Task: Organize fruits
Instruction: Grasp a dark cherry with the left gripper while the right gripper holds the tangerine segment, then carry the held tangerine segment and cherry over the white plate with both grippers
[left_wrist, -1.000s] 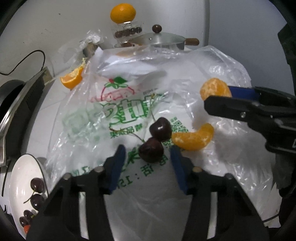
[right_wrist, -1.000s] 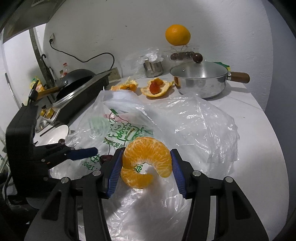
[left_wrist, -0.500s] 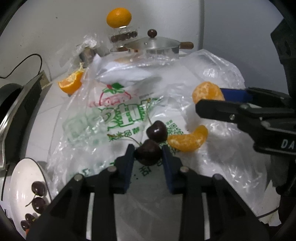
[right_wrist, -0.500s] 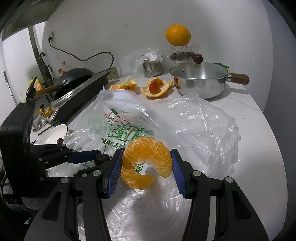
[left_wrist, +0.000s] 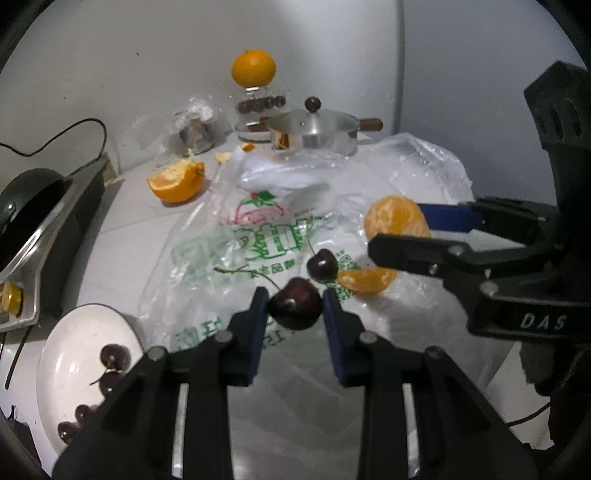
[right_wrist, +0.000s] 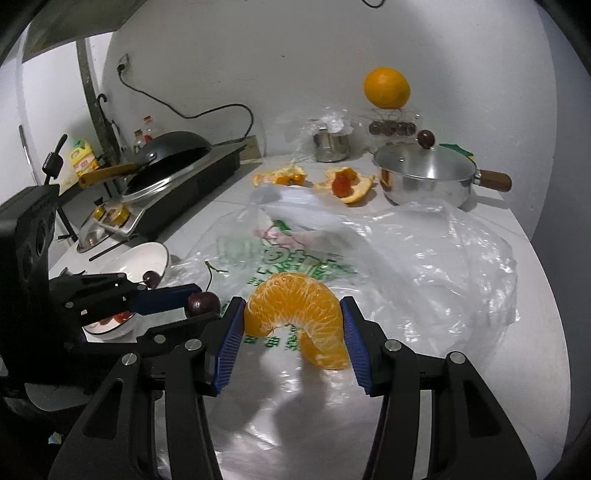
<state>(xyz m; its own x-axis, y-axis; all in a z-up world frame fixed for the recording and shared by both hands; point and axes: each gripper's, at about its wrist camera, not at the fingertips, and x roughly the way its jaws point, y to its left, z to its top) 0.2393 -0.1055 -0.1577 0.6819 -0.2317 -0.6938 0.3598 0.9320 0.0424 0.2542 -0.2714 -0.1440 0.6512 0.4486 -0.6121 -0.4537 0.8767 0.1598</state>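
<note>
now the dark cherry (left_wrist: 295, 308) sits clamped between the two blue pads of the left gripper (left_wrist: 294, 309) and seems lifted a little off the plastic bag (left_wrist: 258, 236); one second ago the jaws were wide apart around it and it lay on the bag. so the pick is done, and i judge the next step is to carry it to the white bowl (left_wrist: 79, 332) on the left.

a second cherry (left_wrist: 322, 265) with its stem lies on the bag, touching a loose orange segment (left_wrist: 365, 280). the right gripper (right_wrist: 293, 325) holds a curved piece of peeled mandarin (right_wrist: 295, 314) squeezed between its pads, above the bag, same as before.

the white bowl already has several cherries (left_wrist: 115, 356) in it; in the right view something red also shows inside, i cannot tell what. at the back a steel pot (right_wrist: 424, 177) stands with its lid on, content hidden. a whole orange (right_wrist: 386, 88) rests on a glass container (right_wrist: 391, 125) that holds dark round things.
</note>
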